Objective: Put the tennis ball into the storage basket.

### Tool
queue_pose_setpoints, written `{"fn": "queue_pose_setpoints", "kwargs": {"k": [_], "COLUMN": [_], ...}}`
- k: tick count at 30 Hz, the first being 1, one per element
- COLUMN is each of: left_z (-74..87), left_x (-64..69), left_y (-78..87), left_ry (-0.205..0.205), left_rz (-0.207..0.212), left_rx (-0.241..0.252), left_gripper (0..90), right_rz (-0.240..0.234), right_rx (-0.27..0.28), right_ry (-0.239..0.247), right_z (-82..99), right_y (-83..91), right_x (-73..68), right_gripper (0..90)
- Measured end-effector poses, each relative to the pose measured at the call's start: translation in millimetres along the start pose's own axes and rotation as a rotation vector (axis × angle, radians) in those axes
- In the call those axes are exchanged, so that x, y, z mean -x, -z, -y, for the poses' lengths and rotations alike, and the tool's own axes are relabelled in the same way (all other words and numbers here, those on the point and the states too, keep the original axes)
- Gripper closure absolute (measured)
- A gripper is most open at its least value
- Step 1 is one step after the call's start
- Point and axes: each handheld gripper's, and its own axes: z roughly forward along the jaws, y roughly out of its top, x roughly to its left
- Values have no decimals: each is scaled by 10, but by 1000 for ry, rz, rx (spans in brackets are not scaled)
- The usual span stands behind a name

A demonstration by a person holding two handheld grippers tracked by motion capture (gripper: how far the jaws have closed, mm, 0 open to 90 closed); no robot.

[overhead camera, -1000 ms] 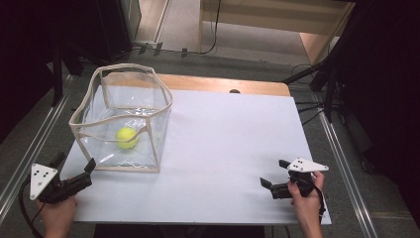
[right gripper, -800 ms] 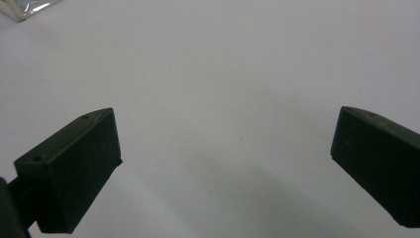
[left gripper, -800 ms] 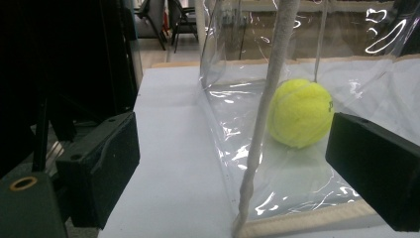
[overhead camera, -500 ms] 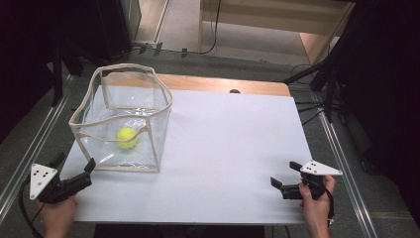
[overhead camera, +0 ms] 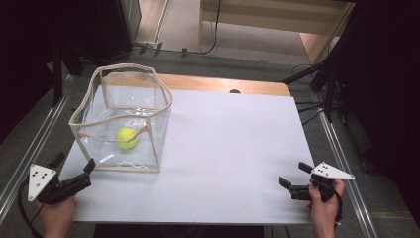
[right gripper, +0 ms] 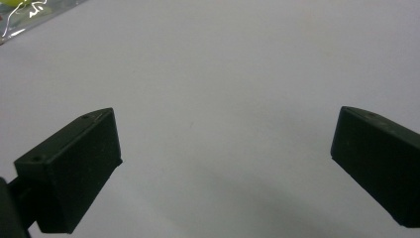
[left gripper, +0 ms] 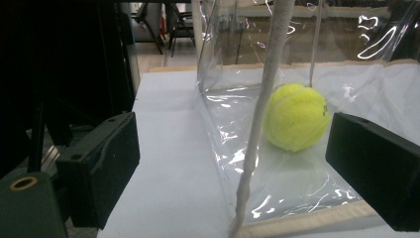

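Both tongs, left tongs [overhead camera: 74, 171] and right tongs [overhead camera: 292, 174], rest released on the worktop [overhead camera: 233, 148], apparently idle, the tennis ball [overhead camera: 127, 137] lying inside the clear bag [overhead camera: 148, 106] just ahead of the left.

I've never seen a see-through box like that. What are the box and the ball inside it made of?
The box looks like soft clear plastic film: it wrinkles, glints and sags, with beige, fabric-like tape along its edges. The ball seems a tennis ball: fuzzy yellow-green felt with a pale curved seam. What lies under the felt can't be seen.
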Motion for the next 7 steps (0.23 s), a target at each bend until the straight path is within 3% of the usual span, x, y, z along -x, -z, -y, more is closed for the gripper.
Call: {"fn": "queue_pose_setpoints", "kwargs": {"k": [3,7], "left_z": [-16,-41], "left_x": [19,58], "left_y": [22,81], "left_ry": [-21,-61], "left_rz": [-10,-30], "left_rx": [17,86], "left_gripper": [69,69], "right_rz": [4,10], "right_rx": [6,6], "right_ry": [-3,-15], "right_z": [24,37], "right_y": [16,10], "right_x": [18,13], "right_gripper": [0,0]}}
